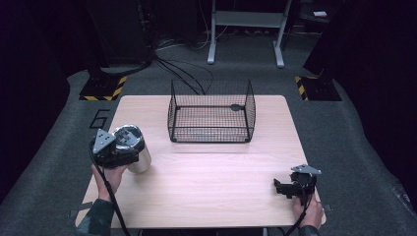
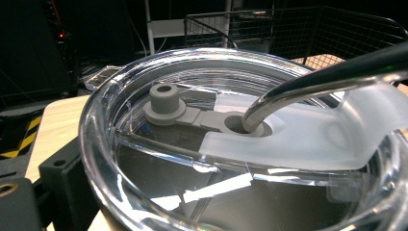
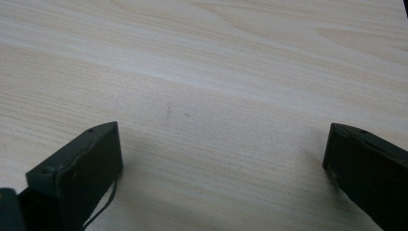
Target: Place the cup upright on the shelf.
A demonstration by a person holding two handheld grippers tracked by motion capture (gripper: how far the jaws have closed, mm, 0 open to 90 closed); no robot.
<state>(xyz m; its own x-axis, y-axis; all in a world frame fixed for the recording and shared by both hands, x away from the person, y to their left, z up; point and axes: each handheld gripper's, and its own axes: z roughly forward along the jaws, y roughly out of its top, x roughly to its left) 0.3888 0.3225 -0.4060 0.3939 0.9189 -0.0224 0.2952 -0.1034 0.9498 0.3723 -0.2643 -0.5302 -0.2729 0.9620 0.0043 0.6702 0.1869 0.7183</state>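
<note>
Left gripper (image 1: 119,150) clamps a steel tumbler (image 1: 134,146) with clear lid (image 2: 202,144) and straw (image 2: 327,79) at the table's (image 1: 206,182) left edge, presumably for carrying to the wire basket (image 1: 211,112); right gripper (image 1: 290,188) rests spread apart.

Counter (image 1: 206,172): pale wood grain. Wire basket (image 1: 211,112): black mesh grid. Tumbler (image 1: 133,145): silver steel; lid (image 2: 240,144) clear, frosted-white slider, grey stopper. Both grippers' jaws: black. Floor (image 1: 354,147): grey carpet; yellow-black hazard stripes at 11 and 1 o'clock.

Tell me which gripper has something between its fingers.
The left gripper, at the steel tumbler near the table's left edge. The right gripper is open over bare table.
</note>
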